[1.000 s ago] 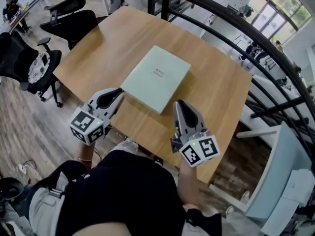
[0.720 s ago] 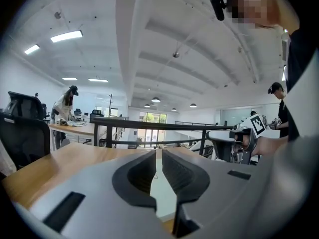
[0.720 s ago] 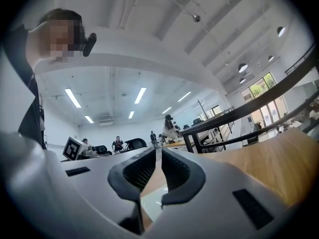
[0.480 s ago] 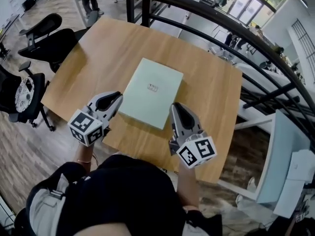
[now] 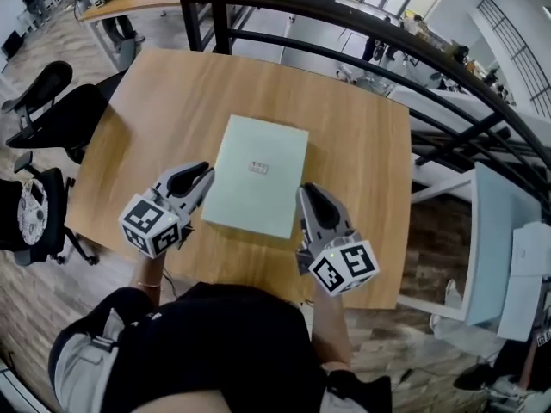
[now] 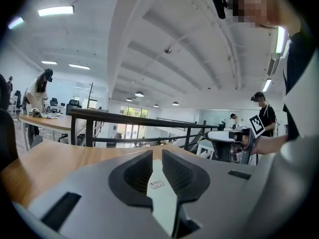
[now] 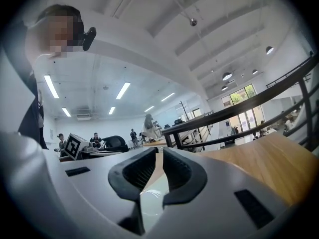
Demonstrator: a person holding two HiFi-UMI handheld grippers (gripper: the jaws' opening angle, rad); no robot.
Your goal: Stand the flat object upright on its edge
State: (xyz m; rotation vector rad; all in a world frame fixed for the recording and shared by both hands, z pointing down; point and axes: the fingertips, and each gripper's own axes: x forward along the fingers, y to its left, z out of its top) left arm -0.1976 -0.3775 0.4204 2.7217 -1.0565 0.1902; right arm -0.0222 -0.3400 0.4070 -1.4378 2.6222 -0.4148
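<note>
A pale green flat object (image 5: 256, 175), possibly a slim closed box or a thin book, lies flat on its broad face near the middle of a square wooden table (image 5: 362, 170). A small label (image 5: 257, 167) sits at its centre. It is not yet lifted.

My left gripper (image 5: 205, 172) points at the object's left edge, just beside it near the closer corner. My right gripper (image 5: 306, 189) points at the right edge, also just beside it. In the left gripper view the jaws are only a narrow slit apart and grip nothing; the green surface and its label show through the slit. The right gripper view is the same: a thin gap, nothing held, pale green beyond.

What I think could go wrong:
- With jaws this narrow, I may not get them round an edge, and pushing could slide the object across the smooth wood.
- If I tip it from one side only, it may pivot and slap back down.
- Once on its thin edge, it looks likely to topple when released.

If it is a box, it is closed and I cannot see inside. No open container is in view.

Past the table runs a dark metal railing (image 5: 344, 15), and a black office chair (image 5: 52, 114) stands to the left.
</note>
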